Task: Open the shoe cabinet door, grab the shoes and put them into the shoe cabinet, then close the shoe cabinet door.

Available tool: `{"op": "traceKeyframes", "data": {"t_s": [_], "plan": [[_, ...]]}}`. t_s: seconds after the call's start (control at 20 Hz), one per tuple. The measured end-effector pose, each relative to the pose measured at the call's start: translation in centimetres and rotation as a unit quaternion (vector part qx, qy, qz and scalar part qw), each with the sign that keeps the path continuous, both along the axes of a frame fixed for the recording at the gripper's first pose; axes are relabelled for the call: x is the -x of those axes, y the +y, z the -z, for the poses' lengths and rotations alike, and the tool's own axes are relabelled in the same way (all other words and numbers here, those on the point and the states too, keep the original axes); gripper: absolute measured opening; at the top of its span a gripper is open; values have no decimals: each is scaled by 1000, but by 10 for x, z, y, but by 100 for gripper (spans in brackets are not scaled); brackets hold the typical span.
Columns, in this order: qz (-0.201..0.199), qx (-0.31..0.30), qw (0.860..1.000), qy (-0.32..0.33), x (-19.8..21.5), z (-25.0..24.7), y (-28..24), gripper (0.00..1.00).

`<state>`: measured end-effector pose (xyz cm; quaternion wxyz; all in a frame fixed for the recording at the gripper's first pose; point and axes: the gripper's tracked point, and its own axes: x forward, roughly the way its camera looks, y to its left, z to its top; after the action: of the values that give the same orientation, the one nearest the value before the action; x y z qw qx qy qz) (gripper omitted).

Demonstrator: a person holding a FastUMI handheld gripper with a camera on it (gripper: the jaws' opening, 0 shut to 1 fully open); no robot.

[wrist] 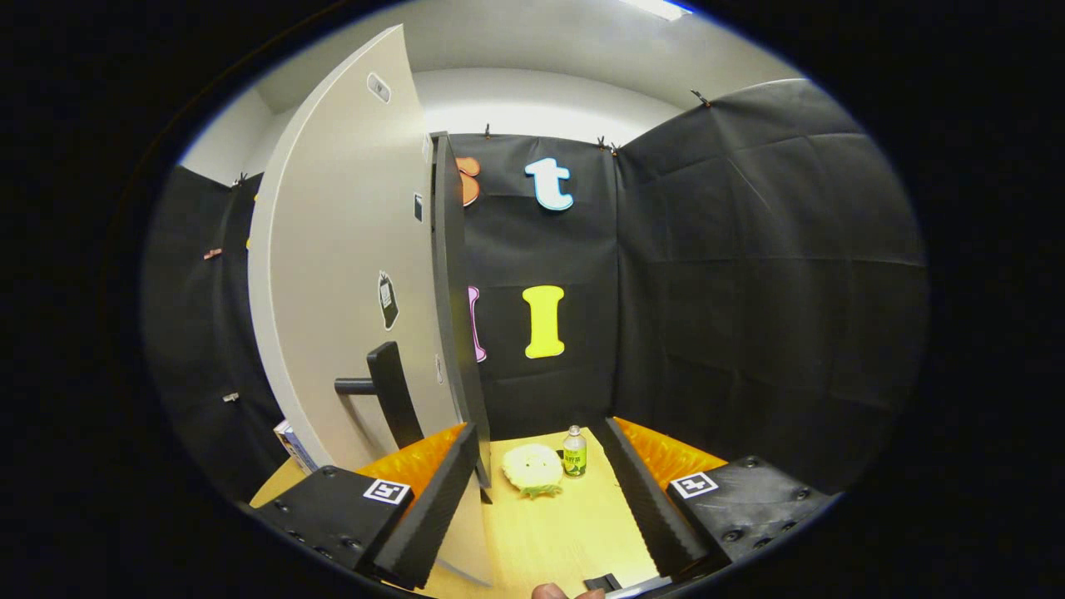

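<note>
Hand-held gripper [541,499] open beside the shoe cabinet door [349,274].
The stiff panel probably swings lightly; best gripped at its dark handle [391,391].

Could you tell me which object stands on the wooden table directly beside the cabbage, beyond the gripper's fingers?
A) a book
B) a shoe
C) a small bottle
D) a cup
C: a small bottle stands upright right next to the cabbage, beyond the open gripper.

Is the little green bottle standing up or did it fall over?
Standing up. The bottle sits cap-up on the table, beyond the open claw.
</note>
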<state>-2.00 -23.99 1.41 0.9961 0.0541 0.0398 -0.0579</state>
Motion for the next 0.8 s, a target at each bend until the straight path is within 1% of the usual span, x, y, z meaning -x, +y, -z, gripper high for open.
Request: {"op": "traceKeyframes", "data": {"t_s": [0.1,0.25,0.3,0.8], "plan": [[4,-4,1000,1,2,-2,0,95],[22,-8,1000,2,6,-1,4,97],[22,-8,1000,2,7,-1,9,98],[-6,-9,1000,-2,14,-7,101,97]]}}
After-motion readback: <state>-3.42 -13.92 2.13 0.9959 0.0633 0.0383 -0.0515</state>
